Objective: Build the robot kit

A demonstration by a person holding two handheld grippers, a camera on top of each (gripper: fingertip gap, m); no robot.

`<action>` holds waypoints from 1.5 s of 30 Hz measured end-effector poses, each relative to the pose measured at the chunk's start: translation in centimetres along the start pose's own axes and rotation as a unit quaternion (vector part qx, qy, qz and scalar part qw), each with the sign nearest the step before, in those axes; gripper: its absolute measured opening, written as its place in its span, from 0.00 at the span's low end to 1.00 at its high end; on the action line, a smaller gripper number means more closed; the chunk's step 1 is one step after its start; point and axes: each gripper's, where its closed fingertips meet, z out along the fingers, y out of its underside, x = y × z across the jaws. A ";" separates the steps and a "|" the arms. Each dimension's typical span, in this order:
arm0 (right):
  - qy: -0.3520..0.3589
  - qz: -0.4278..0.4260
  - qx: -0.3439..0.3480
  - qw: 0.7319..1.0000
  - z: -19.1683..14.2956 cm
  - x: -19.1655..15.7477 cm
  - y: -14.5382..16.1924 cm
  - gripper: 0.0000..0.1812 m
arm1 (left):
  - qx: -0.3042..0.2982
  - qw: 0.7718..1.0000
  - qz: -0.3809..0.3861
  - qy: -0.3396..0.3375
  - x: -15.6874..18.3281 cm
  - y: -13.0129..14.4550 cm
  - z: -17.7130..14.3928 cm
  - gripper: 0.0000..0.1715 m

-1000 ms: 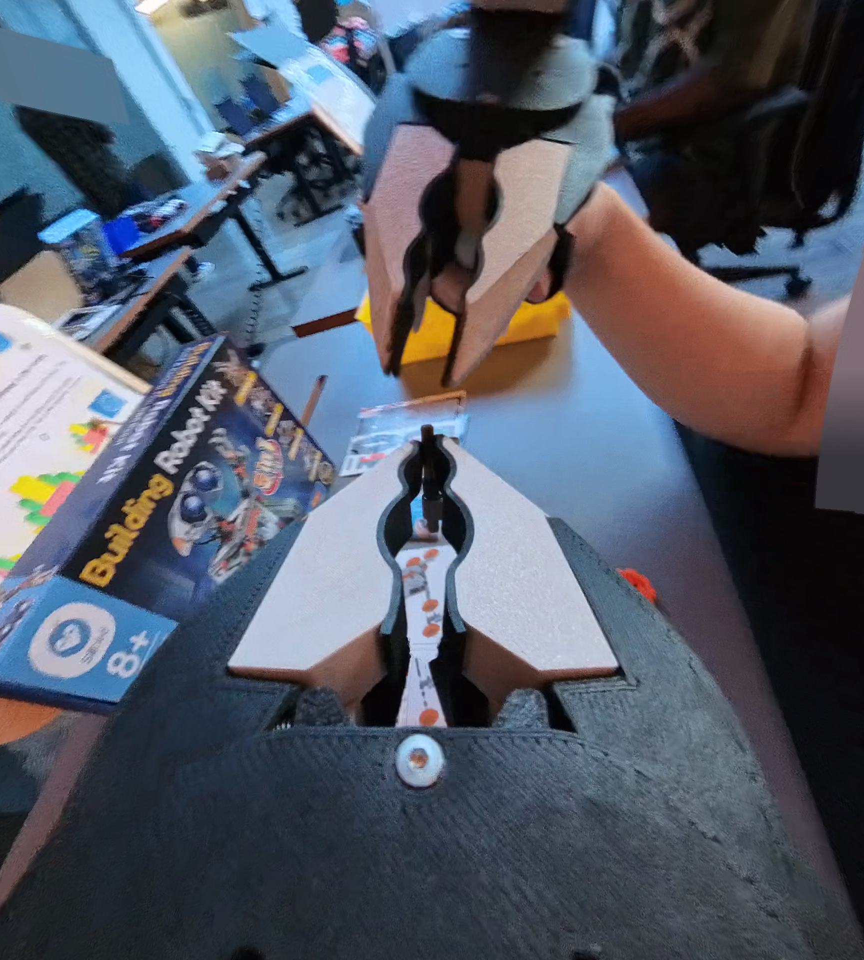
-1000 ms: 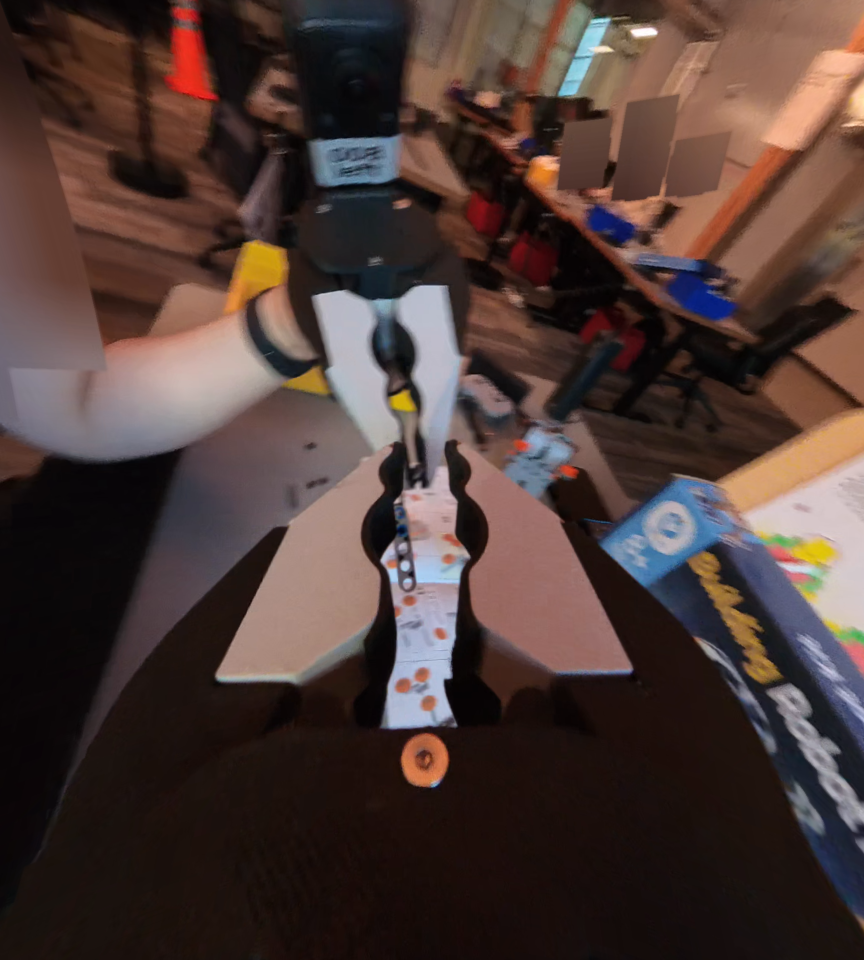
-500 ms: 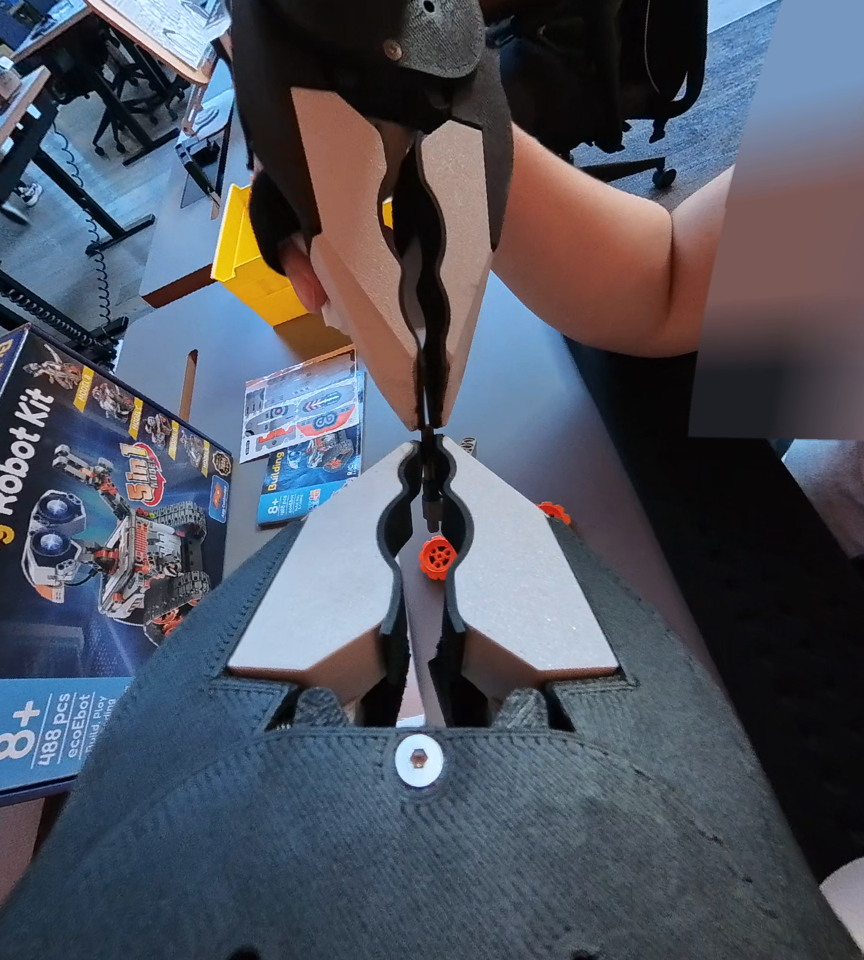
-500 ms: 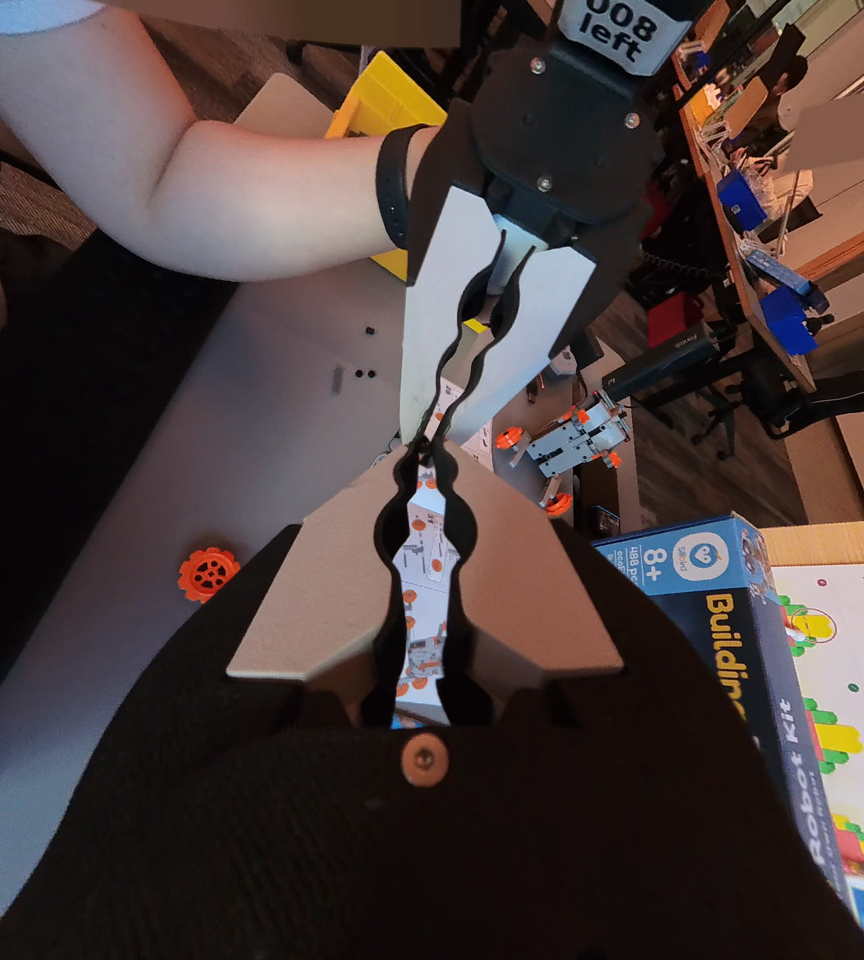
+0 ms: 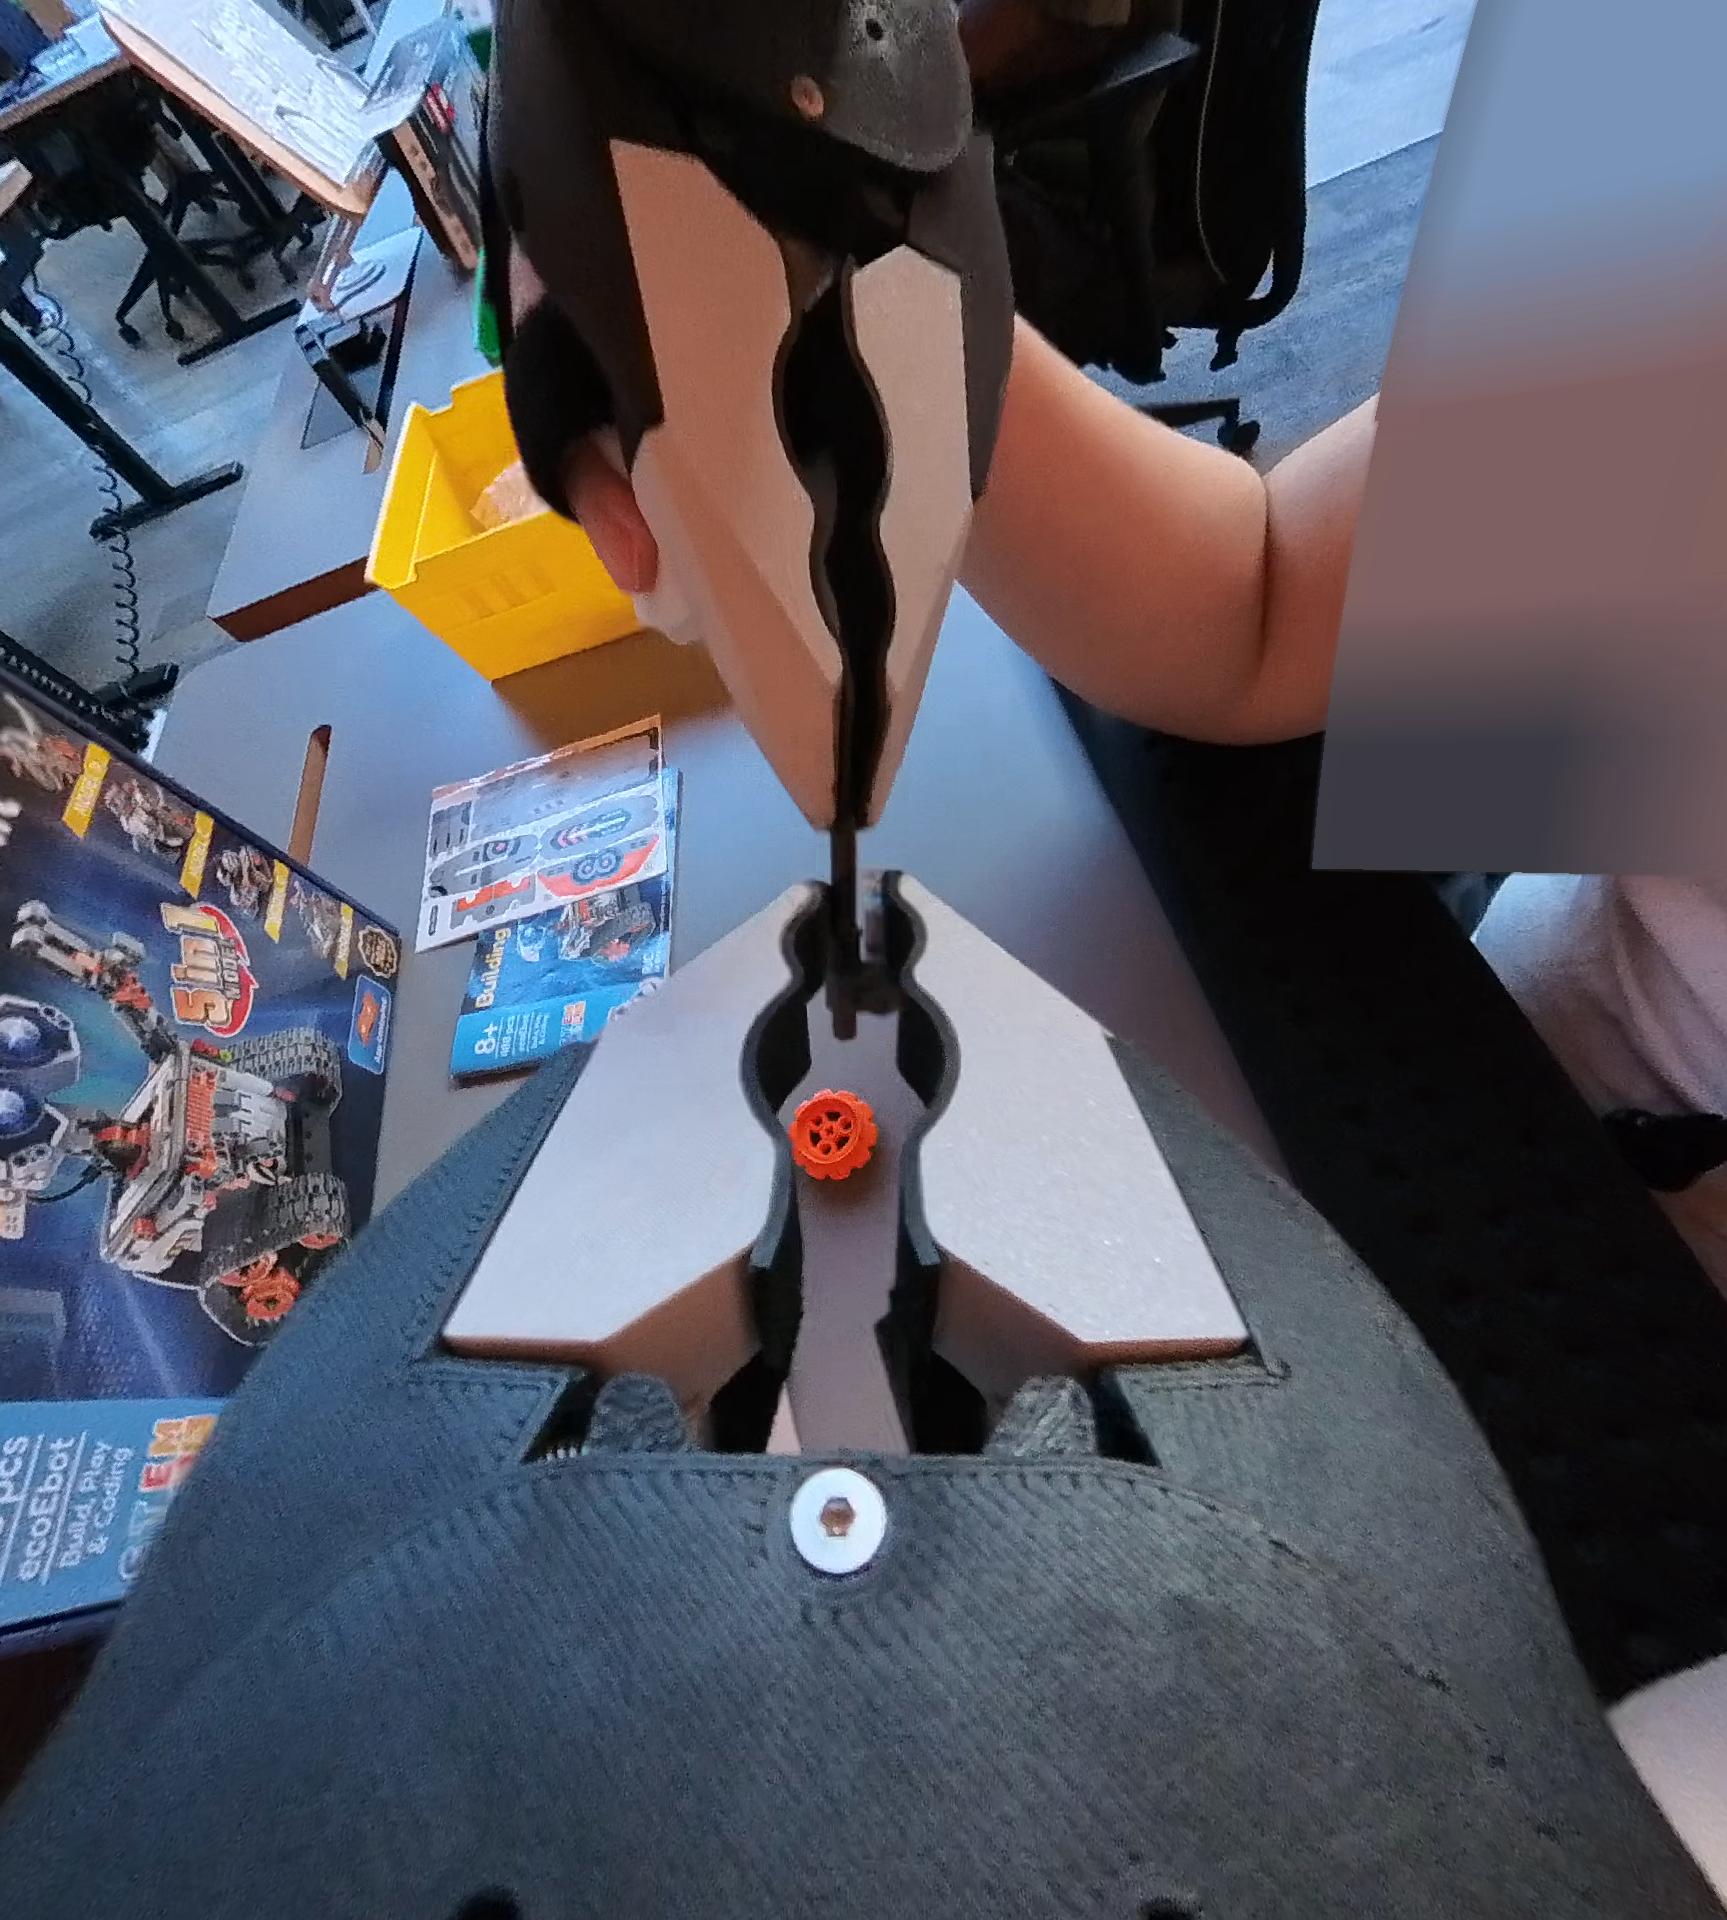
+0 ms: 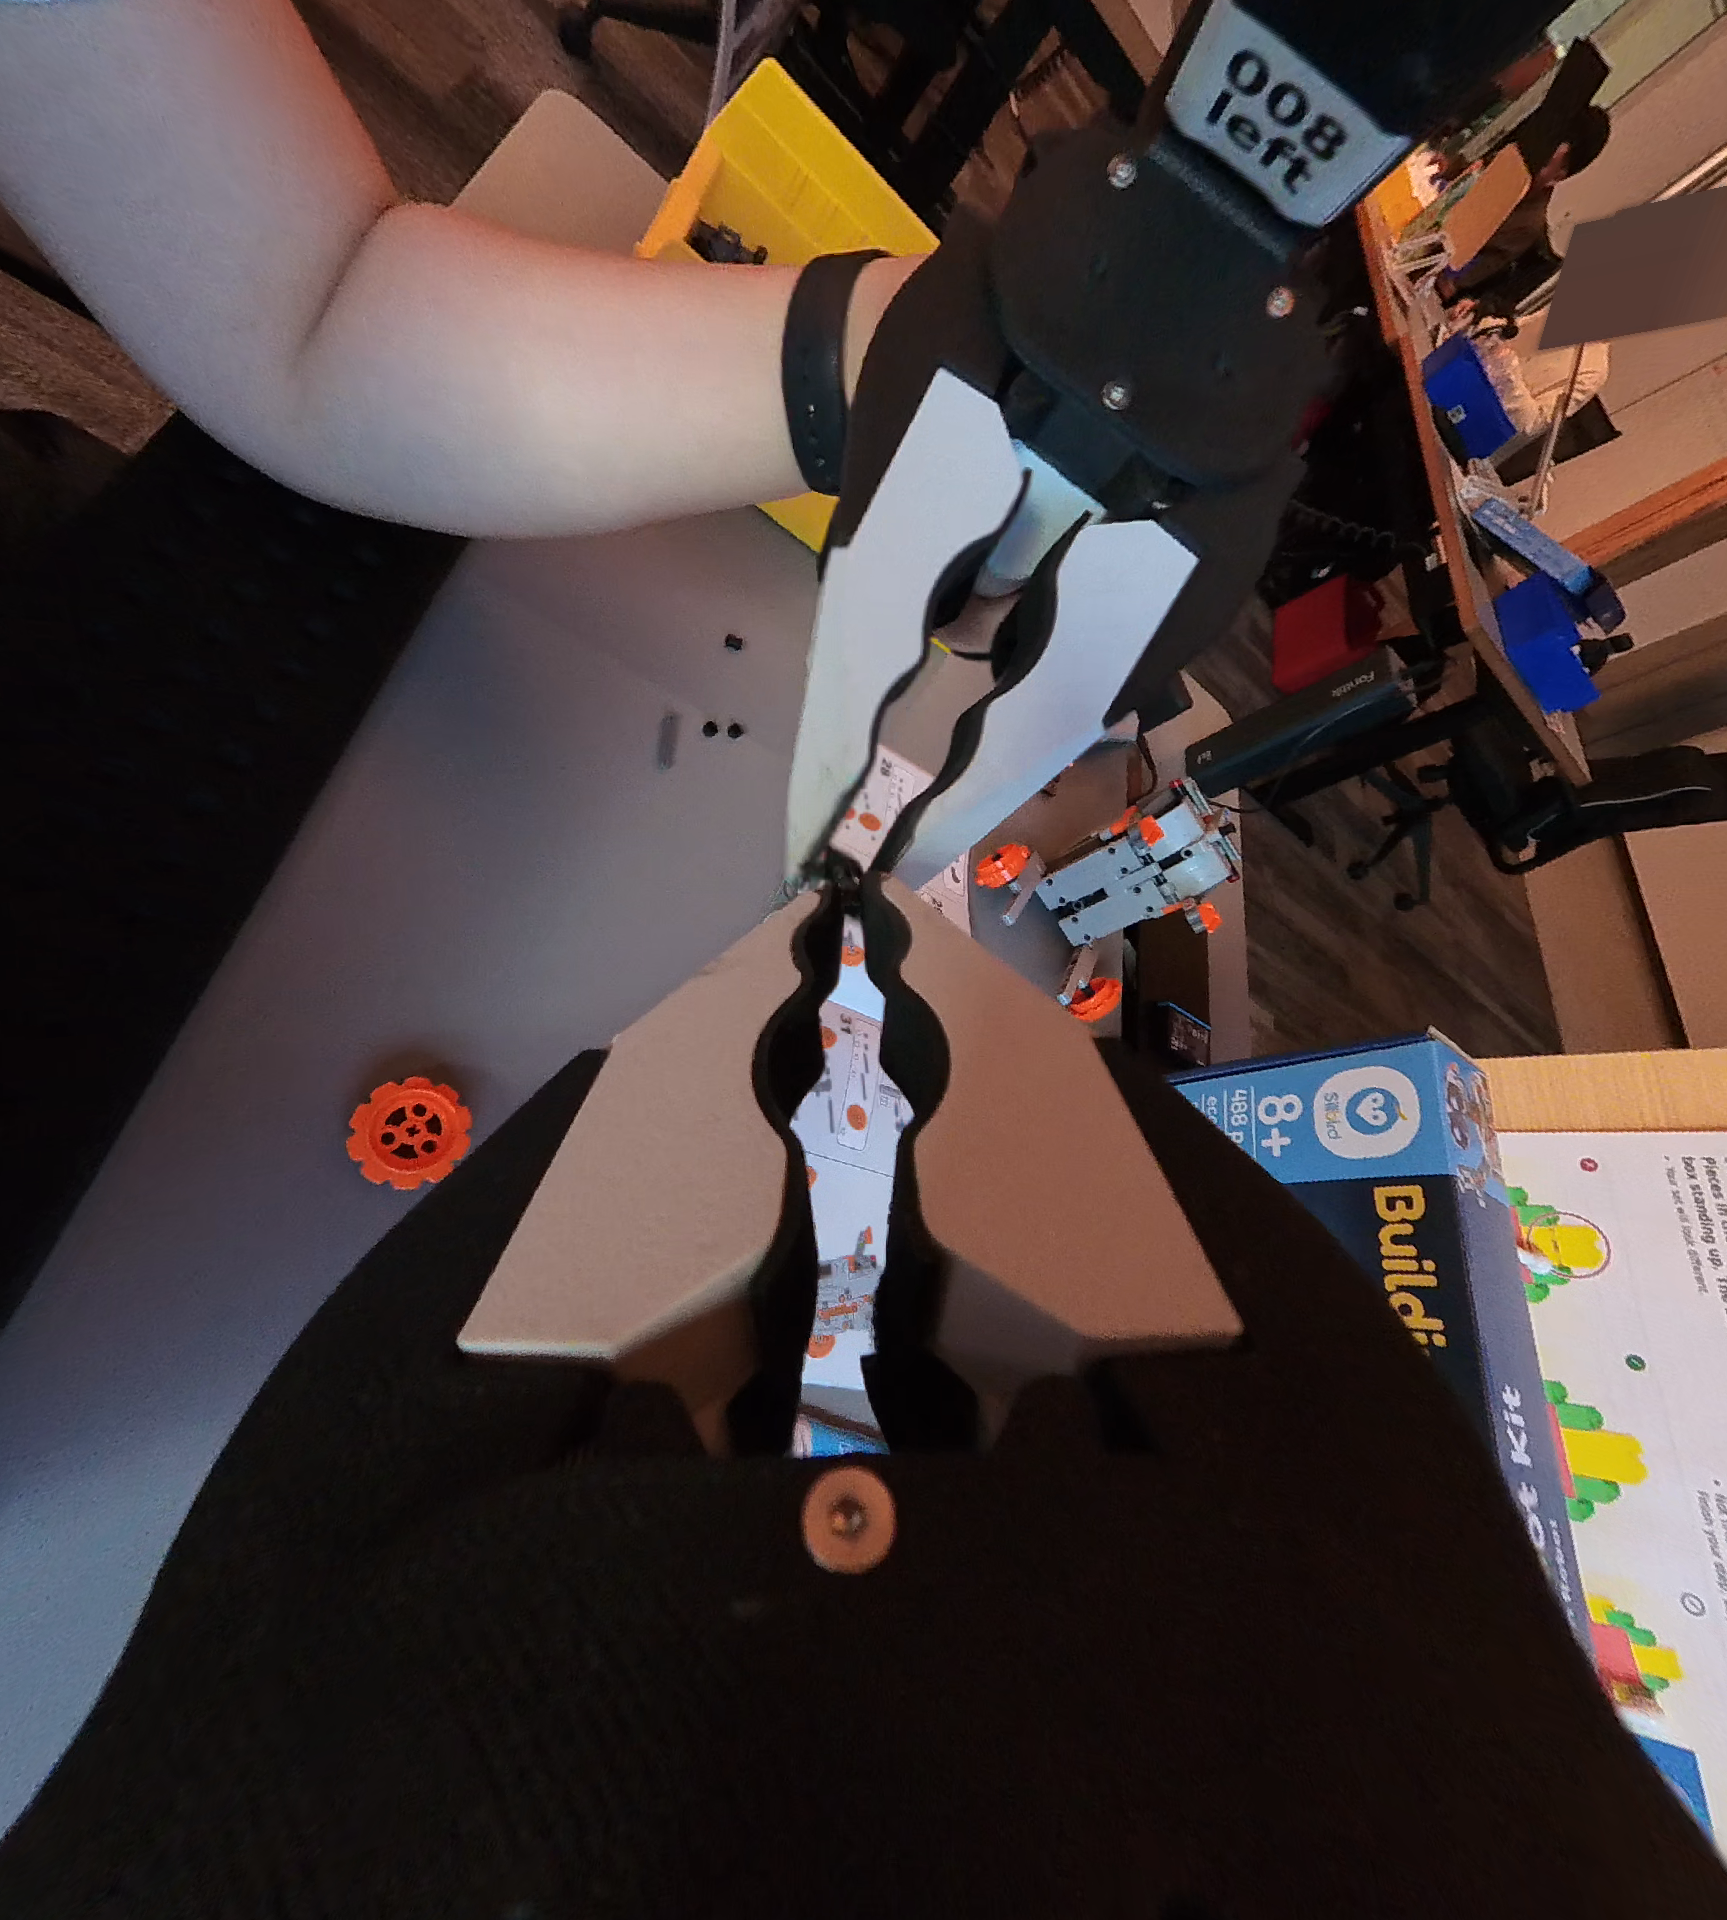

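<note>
My left gripper is shut on a thin black rod and holds it above the grey table. My right gripper comes down from above, and its closed tips pinch the upper end of the same rod. In the right wrist view my right gripper meets the left gripper tip to tip; the rod is mostly hidden there. An orange toothed wheel lies on the table under the left fingers. It also shows in the right wrist view.
A blue robot kit box lies on the left and a booklet beside it. A yellow bin stands behind. A partly built grey and orange model, small black pieces and a printed sheet also show. Both grippers' tips are close together, under 4 cm apart. My left tips are roughly 20 cm from the orange toothed wheel.
The two grippers have come together tip to tip and tilted down towards the table. The right gripper has closed on the rod that the left one holds.
</note>
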 end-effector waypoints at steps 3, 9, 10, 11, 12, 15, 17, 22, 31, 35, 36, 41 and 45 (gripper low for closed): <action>0.001 0.003 0.008 1.000 -0.2 0.0 -0.1 0.01 | 0.029 0.999 -0.018 0.016 0.2 -0.3 -1.1 0.09; -0.004 0.006 0.012 1.000 -0.1 0.0 0.0 0.01 | 0.110 0.990 -0.072 0.054 0.0 -1.9 -2.8 0.09; -0.004 0.005 0.011 1.000 0.0 0.0 0.0 0.01 | 0.115 0.989 -0.078 0.059 -0.1 -2.1 -2.6 0.09; -0.004 0.005 0.011 1.000 0.0 0.0 0.1 0.01 | 0.111 0.989 -0.080 0.064 0.0 -2.0 -2.4 0.08; -0.005 0.006 0.012 1.000 0.0 0.0 0.0 0.01 | 0.101 0.990 -0.080 0.061 -0.1 -1.8 -2.0 0.08; 0.000 0.004 0.019 1.000 -0.1 0.2 0.0 0.01 | 0.073 0.993 -0.073 0.057 -0.1 -1.1 -0.8 0.08; 0.001 0.005 0.026 1.000 -0.3 0.2 -0.2 0.01 | 0.058 0.995 -0.068 0.052 -0.2 -0.7 -0.3 0.07; 0.006 0.006 0.030 1.000 -0.7 0.4 -0.1 0.01 | 0.051 0.996 -0.057 0.043 -0.5 -0.5 0.2 0.02; 0.007 0.004 0.035 0.999 -0.8 0.5 0.0 0.01 | 0.070 0.995 -0.055 0.034 -0.9 -1.2 0.0 0.01; 0.003 0.002 0.029 1.000 -0.6 0.3 0.2 0.01 | 0.062 0.995 -0.063 0.042 -0.8 -0.9 0.2 0.01; 0.004 0.002 0.029 1.000 -0.6 0.4 0.2 0.01 | 0.061 0.995 -0.070 0.046 -0.8 -0.8 0.2 0.01; 0.010 0.007 0.030 0.999 -0.7 0.7 0.5 0.01 | 0.044 0.997 -0.055 0.025 -1.1 -0.5 0.4 0.01; 0.017 0.018 0.049 0.998 -0.9 1.1 0.5 0.01 | 0.040 0.998 -0.048 0.011 -1.5 -0.6 0.3 0.01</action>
